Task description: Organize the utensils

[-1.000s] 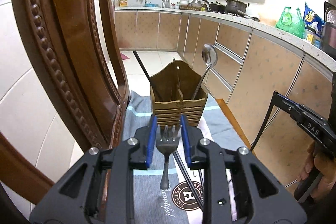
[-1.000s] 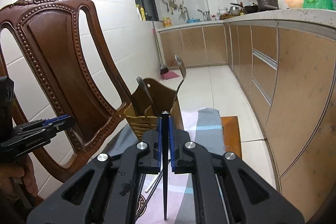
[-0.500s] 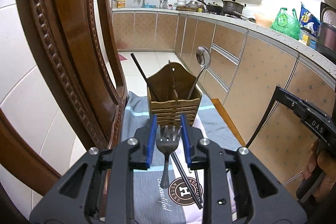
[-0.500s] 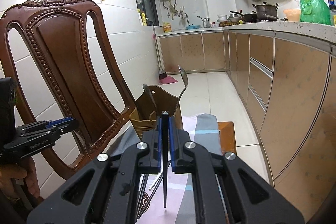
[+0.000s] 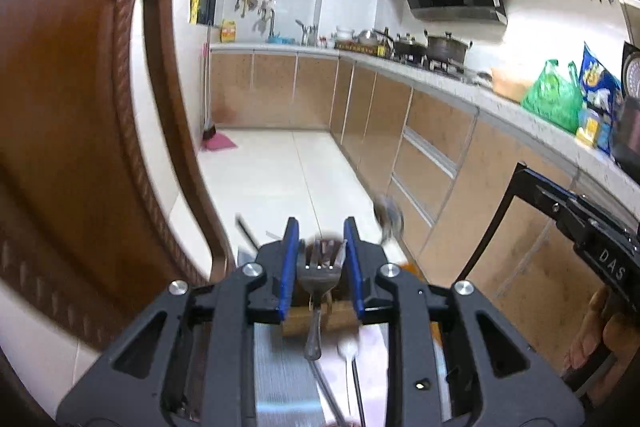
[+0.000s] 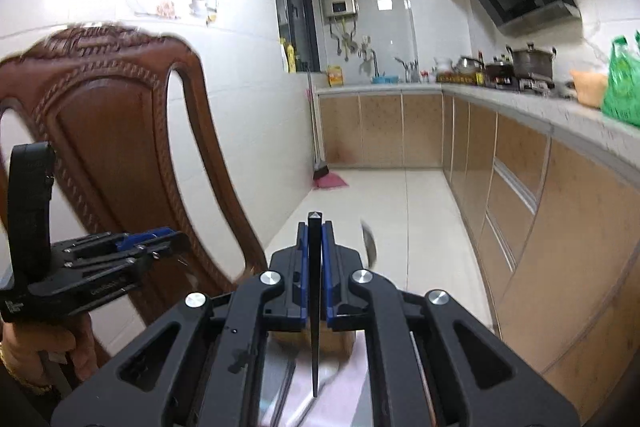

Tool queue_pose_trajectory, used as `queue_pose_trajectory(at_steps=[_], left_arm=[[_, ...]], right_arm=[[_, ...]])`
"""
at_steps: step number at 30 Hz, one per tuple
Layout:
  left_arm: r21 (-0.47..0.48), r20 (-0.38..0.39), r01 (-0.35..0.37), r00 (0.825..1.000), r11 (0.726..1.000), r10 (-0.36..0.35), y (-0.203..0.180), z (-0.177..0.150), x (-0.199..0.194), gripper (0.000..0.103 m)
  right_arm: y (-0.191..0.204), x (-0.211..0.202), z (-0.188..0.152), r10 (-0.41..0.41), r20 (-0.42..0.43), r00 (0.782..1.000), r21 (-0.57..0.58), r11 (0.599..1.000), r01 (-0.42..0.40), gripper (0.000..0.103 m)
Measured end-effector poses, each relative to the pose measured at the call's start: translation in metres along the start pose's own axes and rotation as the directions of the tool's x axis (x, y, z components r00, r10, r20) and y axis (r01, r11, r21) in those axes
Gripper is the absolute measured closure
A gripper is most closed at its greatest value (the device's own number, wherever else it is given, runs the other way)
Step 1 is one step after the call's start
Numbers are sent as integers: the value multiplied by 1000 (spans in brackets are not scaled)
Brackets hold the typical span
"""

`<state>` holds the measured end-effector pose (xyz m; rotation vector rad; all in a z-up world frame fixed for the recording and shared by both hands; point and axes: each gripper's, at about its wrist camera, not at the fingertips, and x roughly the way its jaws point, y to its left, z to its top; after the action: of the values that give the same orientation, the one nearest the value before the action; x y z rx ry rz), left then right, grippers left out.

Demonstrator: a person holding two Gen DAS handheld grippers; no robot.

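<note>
Right now the left gripper [image 5: 319, 263] is clamped across the head of a metal fork [image 5: 319, 291], handle hanging down, while the right gripper [image 6: 314, 267] is pinched flat on a black chopstick [image 6: 314, 307] near its blunt top, the tip pointing down. Both are light, stiff and smooth, so each could pivot or slip in the pads; a hold at the fork's neck or higher on the stick looks steadier. Just below and ahead sits the wooden utensil holder [image 5: 320, 319], on a cloth beside the carved chair [image 6: 120, 147].
</note>
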<state>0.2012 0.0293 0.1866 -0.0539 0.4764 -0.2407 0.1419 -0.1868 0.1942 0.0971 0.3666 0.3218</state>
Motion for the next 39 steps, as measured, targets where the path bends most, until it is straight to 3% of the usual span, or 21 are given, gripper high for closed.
queue_pose_trajectory(at_steps=[4,8,14,19,20,21,22,23,24,26,27,30,33,36,39], left_arm=[[-9,33,-10,999,1000,11,3,35,25,81],[-57,17,-14,1000,998,15,14,40,60,81],[-150,-78,-21,997,989,10,35,-4,120,81],[-190,-173,-43,985,981,10,53,-40,161,80],[-187,-173,-48,985,981,15,54,-44,163,76],[-175,-172,-53,985,983,23,52,-45,162,57],[-158,-157,-61,987,986,36,49,-45,156,45],[-142,-133,-66,990,988,48,46,-45,148,24],[-120,-100,-73,993,990,61,42,-46,136,20],[-80,-62,-75,996,994,70,35,-49,110,14],[-61,-51,-68,997,996,65,31,-53,94,12],[-3,-18,-59,998,998,59,21,-72,43,7],[32,10,-53,999,998,53,9,-108,-12,5],[41,-7,-44,999,998,44,-2,-157,-53,5],[35,-51,-33,998,999,35,-12,-210,-77,5]], right_arm=[[-1,26,34,-6,54,999,-13,1000,7,96],[-4,61,43,-14,69,997,-12,1000,15,96],[-12,129,10,-31,-7,999,30,999,31,96],[-22,174,-32,-31,-138,990,74,996,41,95],[-23,180,-38,-37,-168,985,69,996,49,86],[-23,184,-43,-40,-191,981,64,997,53,77],[-24,184,-46,-46,-203,978,66,996,60,54],[-26,180,-47,-46,-198,979,73,995,61,48],[-27,172,-47,-23,-181,983,88,995,40,46],[-25,147,-46,-49,-135,990,87,994,61,27],[-26,133,-47,-56,-103,993,94,993,66,23],[-29,68,-55,-38,5,999,128,991,37,16],[-30,7,-74,-34,52,998,134,991,27,10],[-31,-46,-106,-59,53,997,142,989,51,7],[-29,-80,-152,-105,-7,994,167,980,105,6]])
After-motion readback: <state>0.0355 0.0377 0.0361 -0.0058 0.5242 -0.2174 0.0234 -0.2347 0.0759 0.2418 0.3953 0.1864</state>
